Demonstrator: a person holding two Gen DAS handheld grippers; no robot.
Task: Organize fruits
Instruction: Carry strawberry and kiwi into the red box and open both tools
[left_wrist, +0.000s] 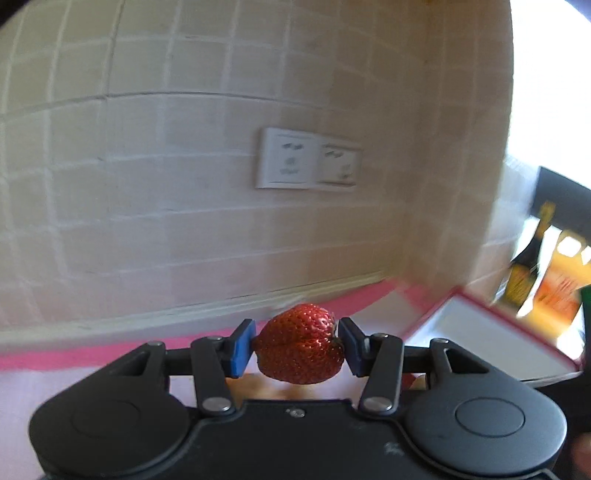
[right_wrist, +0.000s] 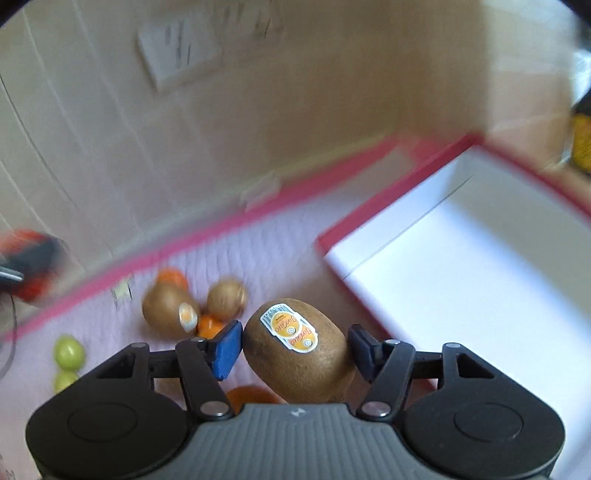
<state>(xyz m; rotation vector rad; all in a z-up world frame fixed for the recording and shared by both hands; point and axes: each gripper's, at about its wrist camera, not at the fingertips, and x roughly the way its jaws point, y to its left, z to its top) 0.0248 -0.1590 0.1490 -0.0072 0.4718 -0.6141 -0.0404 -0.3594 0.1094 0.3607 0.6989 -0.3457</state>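
Observation:
In the left wrist view my left gripper (left_wrist: 297, 345) is shut on a red strawberry (left_wrist: 299, 347), its blue pads pressing both sides, held above the pink cloth (left_wrist: 74, 358). In the right wrist view my right gripper (right_wrist: 295, 347) is shut on a brown kiwi (right_wrist: 295, 365) with an orange and white sticker, lifted off the cloth. A white box with a red rim (right_wrist: 369, 210) lies open just to the right of the kiwi; the same box's rim (left_wrist: 432, 314) shows at the right of the strawberry.
On the pink cloth (right_wrist: 277, 240) lie another stickered kiwi (right_wrist: 166, 310), a round brown fruit (right_wrist: 226, 299), small oranges (right_wrist: 171, 278) and green fruits (right_wrist: 69, 350). A tiled wall with sockets (left_wrist: 306, 158) stands behind. A dark bottle (left_wrist: 524, 266) and orange carton (left_wrist: 561, 284) stand far right.

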